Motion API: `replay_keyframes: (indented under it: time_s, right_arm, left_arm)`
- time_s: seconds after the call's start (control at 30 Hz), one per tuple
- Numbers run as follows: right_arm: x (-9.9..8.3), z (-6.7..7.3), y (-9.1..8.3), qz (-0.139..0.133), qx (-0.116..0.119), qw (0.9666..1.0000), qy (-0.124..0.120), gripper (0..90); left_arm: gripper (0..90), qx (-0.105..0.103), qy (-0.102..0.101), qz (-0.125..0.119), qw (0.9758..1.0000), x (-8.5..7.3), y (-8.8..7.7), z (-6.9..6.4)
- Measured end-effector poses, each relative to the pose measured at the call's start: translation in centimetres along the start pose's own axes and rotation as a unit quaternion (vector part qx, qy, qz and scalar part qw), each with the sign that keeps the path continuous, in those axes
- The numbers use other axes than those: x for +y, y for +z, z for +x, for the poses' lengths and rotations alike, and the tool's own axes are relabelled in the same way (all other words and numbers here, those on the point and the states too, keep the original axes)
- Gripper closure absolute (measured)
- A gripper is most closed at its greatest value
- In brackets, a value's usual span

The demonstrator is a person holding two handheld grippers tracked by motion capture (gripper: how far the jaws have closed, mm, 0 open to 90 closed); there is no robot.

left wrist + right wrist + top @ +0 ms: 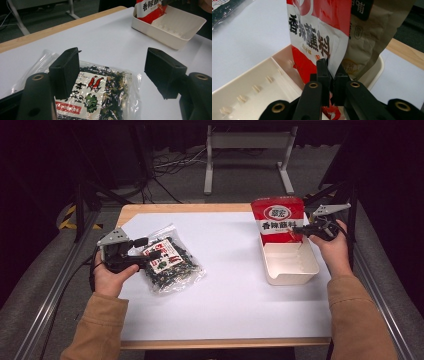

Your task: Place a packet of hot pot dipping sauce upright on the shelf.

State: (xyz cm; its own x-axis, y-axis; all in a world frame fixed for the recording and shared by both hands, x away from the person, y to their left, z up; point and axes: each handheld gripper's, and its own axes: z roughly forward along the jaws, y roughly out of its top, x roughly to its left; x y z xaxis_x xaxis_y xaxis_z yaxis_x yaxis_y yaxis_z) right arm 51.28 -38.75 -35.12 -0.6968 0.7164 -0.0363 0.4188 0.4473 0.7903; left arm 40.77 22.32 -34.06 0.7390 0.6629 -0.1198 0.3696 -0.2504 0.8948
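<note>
The red-and-white seasoning pouch [277, 220], printed with bold black characters, stood upright at the far end of the cream tray [292, 272] on the desk [225, 270]; the right gripper [306, 230] pinched its edge between closed fingers; the left gripper [145, 252] held its fingers spread over the clear bag of dried greens [170, 262].

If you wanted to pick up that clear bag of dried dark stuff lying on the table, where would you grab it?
The clear bag lies flat, so its bulging middle is probably too wide. I'd pinch the thin, empty-looking top edge, coming in low from the left tool's side, whose open jaws already straddle the bag.
</note>
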Motion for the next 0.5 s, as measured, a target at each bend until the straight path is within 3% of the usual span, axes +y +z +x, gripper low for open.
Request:
replay_keyframes:
  time_s: [0.5]
  right_arm:
    - [-1.3, 0.3, 1.2, 0.058, -0.029, 0.9978, 0.018, 85.8]
  left_arm:
    - [28.8, -0.005, -0.003, 0.004, 1.0000, -0.1, 0.3, 0.1]
